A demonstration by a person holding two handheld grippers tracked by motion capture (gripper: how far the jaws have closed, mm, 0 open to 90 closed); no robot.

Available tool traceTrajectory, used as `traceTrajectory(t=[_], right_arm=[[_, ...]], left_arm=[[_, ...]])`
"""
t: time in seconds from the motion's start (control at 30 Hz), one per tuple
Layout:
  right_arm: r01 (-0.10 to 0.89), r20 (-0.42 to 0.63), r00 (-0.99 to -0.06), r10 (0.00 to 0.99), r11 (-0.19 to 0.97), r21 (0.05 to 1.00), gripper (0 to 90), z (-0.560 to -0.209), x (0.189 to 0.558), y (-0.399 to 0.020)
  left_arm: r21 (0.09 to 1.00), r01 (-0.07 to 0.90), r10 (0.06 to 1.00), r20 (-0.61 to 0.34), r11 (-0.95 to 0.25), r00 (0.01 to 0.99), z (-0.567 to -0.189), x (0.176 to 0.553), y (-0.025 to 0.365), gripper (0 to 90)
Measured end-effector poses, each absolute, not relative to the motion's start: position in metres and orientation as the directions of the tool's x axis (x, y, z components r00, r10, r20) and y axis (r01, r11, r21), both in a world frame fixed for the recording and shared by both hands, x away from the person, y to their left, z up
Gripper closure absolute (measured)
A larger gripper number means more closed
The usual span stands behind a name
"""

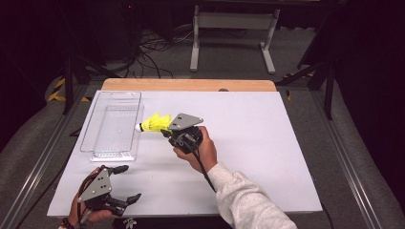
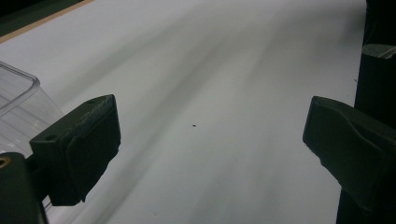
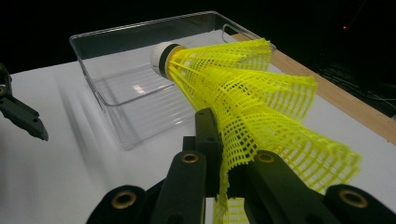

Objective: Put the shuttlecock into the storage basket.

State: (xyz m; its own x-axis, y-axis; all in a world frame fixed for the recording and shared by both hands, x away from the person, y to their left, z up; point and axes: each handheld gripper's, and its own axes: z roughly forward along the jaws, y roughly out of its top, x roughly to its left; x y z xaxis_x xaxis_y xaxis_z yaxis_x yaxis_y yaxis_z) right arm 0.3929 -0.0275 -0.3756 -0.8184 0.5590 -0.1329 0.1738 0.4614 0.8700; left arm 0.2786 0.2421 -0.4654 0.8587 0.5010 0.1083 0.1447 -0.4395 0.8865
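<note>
High view: we are pinching the yellow mesh-skirted plastic shuttlecock (image 1: pixel 154 123) in our closed right gripper (image 1: pixel 168 131), beside the clear rectangular plastic tray (image 1: pixel 90 125); our left gripper (image 1: pixel 128 183) is gaping wide, empty.

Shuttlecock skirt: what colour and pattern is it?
Bright yellow mesh on the shuttlecock, clearest in the right gripper view.

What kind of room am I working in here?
Probably a lab recording station: a white tabletop with a wooden far edge, dark curtained surroundings, loose black cables on the floor, and a grey metal frame stand behind.
</note>
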Motion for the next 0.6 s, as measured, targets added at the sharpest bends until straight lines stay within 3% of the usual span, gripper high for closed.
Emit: traceTrajectory(t=[0.6], right_arm=[[0.124, -0.173, -0.864, 0.472, 0.534, 0.837, 88.0, -0.369, 0.398, 0.009]], left_arm=[[0.889, 0.148, 0.507, 0.104, -0.432, 0.856, -0.465, 0.277, 0.245, 5.1]])
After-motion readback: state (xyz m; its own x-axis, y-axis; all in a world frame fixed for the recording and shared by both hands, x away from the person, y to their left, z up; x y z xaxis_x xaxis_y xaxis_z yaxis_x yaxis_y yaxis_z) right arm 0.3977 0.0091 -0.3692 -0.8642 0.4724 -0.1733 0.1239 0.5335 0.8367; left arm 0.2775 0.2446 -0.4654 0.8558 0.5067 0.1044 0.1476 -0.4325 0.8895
